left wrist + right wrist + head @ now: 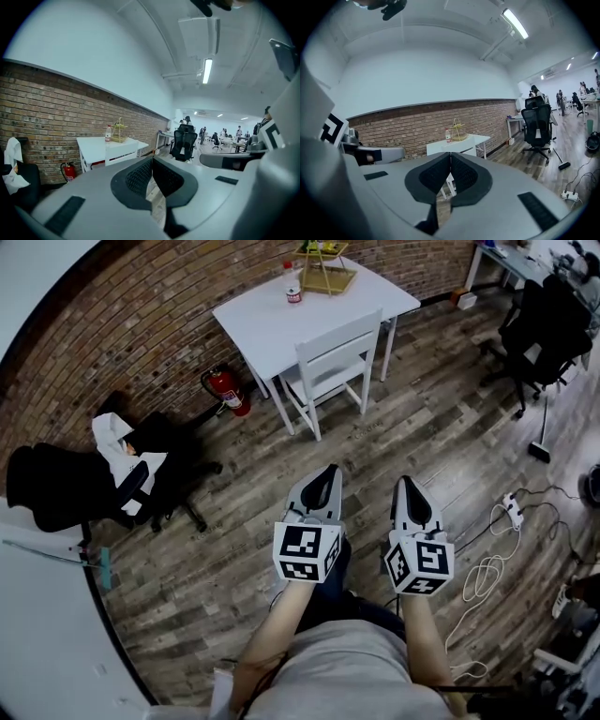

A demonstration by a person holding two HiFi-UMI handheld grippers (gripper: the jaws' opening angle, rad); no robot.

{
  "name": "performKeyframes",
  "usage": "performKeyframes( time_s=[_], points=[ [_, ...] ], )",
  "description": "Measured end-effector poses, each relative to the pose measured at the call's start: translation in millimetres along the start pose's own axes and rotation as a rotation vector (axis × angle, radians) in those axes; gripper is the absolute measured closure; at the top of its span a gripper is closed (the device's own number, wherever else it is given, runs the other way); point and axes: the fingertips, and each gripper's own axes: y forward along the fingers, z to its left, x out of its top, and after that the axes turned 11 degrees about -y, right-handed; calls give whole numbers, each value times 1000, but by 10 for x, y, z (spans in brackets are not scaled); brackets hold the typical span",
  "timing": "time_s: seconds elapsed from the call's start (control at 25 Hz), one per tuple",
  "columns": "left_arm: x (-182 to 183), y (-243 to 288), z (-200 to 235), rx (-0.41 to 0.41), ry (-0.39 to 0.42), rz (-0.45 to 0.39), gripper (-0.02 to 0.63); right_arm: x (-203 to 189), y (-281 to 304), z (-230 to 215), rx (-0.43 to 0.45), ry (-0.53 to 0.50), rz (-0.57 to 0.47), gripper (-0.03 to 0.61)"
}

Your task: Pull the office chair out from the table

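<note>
Left hand-held gripper [332, 471]: jaws closed together, nothing held.
Right hand-held gripper [405, 483]: likewise closed and empty; neither can grasp until it opens.
Power strip [512, 510]: lying on the floor, a trip risk.
White wooden chair [330, 367]: tucked under the white surface [272, 310], easily mistaken for the target.
Black office chair [544, 329]: far right, well away; its castors may make it roll askew.

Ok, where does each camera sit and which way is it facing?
Head view: on the person's head, steeply down at floor and table; shows forearms, torso, left hand-held gripper, right hand-held gripper.
Left gripper view: on the left hand-held gripper, along its shut jaws toward the table; right one at right edge.
Right gripper view: on the right hand-held gripper, along its shut jaws toward the table; left one at left edge.
Shared: all three show the table and office chair.
</note>
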Motion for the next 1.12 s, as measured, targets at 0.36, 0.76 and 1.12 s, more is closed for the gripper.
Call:
performKeyframes(
  time_s=[0.36,0.76,1.12],
  points=[
    [515,856,617,-24,-6,-9,598,410,1088,29,-10,-26,-21,563],
    [692,1360,1080,18,-3,3,598,510,1754,80,30,-27,-10,563],
    [720,2002,1116,62,-3,22,598,478,2296,-369,51,1,6,563]
  ],
)
